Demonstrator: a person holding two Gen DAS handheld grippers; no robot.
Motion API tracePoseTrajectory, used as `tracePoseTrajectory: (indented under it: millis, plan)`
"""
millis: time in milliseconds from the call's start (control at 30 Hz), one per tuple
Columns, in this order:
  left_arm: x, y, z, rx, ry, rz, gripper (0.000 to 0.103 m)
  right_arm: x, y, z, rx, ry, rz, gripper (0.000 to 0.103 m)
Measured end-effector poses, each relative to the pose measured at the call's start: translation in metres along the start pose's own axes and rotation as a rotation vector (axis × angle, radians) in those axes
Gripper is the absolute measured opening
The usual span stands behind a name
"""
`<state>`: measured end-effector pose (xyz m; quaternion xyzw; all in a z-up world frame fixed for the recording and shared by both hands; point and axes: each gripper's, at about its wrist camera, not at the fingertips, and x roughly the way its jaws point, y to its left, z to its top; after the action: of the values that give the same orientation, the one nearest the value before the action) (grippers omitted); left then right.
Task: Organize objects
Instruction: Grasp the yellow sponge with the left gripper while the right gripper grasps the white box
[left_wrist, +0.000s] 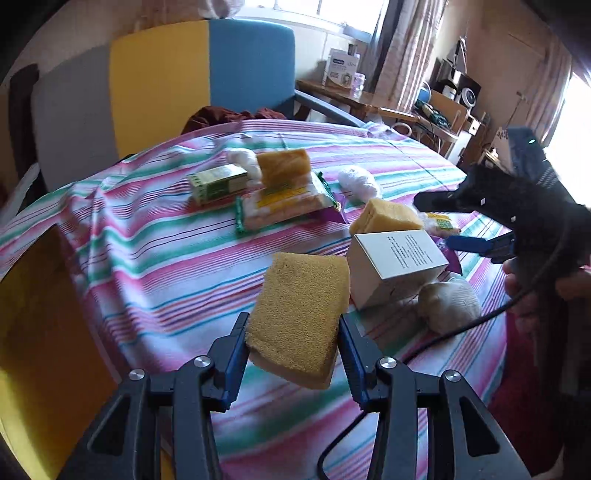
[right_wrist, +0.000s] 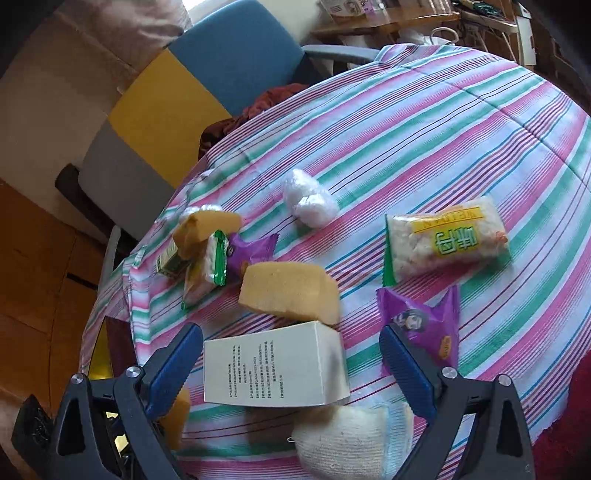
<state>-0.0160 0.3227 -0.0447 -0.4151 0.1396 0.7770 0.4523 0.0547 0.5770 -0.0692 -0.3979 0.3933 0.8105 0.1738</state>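
My left gripper (left_wrist: 293, 345) is shut on a yellow sponge (left_wrist: 299, 314), its blue pads pressing both sides and holding it just above the striped cloth. Right of it lies a white box (left_wrist: 399, 258) with small print. In the right wrist view that white box (right_wrist: 273, 365) lies between the wide-apart fingers of my right gripper (right_wrist: 291, 332), which is open with neither pad touching it. A second sponge (right_wrist: 291, 291) rests just behind the box. From the left wrist view the right gripper (left_wrist: 432, 221) hangs over the table's right side.
On the striped tablecloth (left_wrist: 147, 258) lie a green box (left_wrist: 218, 182), a third sponge (left_wrist: 284, 166) on a snack packet (left_wrist: 284, 210), a white plastic wad (right_wrist: 310, 201), another snack packet (right_wrist: 443, 240), purple packets (right_wrist: 424, 325) and a white sock ball (right_wrist: 351, 439). A chair (left_wrist: 207, 74) stands behind.
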Motion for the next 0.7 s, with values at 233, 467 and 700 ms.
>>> tracePoseTrajectory:
  millis: [233, 467, 700]
  plan:
    - [-0.051, 0.019, -0.016, -0.079, -0.075, 0.015, 0.047, 0.017, 0.046, -0.020, -0.163, 0.184, 0.281, 0.100]
    - [-0.088, 0.047, -0.033, -0.157, -0.130, 0.065, 0.047, 0.007, 0.084, -0.040, -0.442, 0.105, 0.077, 0.100]
    - [-0.126, 0.094, -0.060, -0.258, -0.175, 0.151, 0.047, 0.016, 0.126, -0.053, -0.823, 0.100, -0.125, 0.099]
